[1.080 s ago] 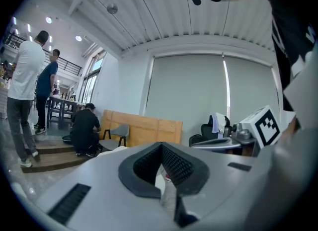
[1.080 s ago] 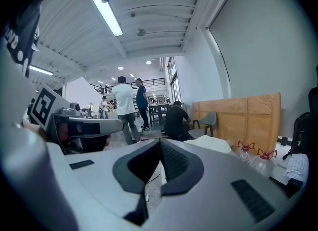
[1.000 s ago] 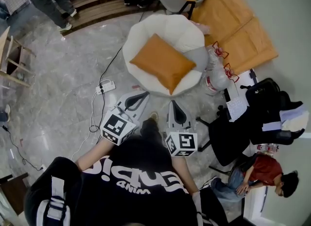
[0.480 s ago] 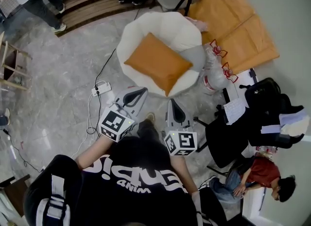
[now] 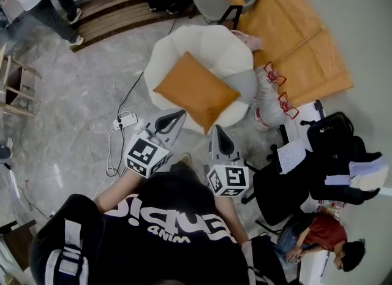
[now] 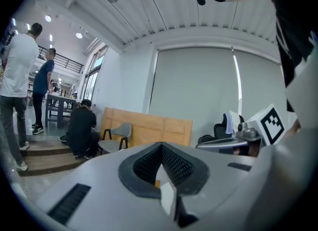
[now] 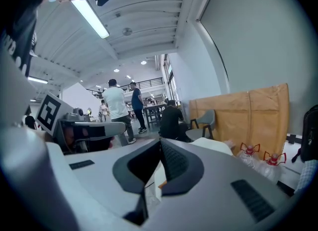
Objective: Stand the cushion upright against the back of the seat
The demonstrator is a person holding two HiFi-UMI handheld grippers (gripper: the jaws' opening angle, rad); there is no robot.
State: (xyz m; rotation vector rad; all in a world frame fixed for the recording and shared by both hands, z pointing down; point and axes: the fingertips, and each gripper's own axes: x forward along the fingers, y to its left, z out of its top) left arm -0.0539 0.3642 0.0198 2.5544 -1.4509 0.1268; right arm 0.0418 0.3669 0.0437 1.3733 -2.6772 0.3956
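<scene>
The work is at the approach step: the orange cushion (image 5: 196, 92) lies flat on the round white seat (image 5: 214, 40), not yet raised against its back. It sits turned like a diamond. One corner points at the seat's front rim, toward the person, and the opposite corner points at the backrest. Its long axis runs diagonally across the seat, from the back-left to the front-right as the head view shows it, and its broad face looks up. The left gripper (image 5: 176, 114) and the right gripper (image 5: 218, 130) both hover just in front of the seat's front rim, near the cushion's nearest corner but apart from it. Each claw is closed tight with nothing between its pads. As I judge it, the next move calls for opening both claws. They should then take the cushion by its two near edges, tip it up onto its far edge and lean it on the seat's back.
</scene>
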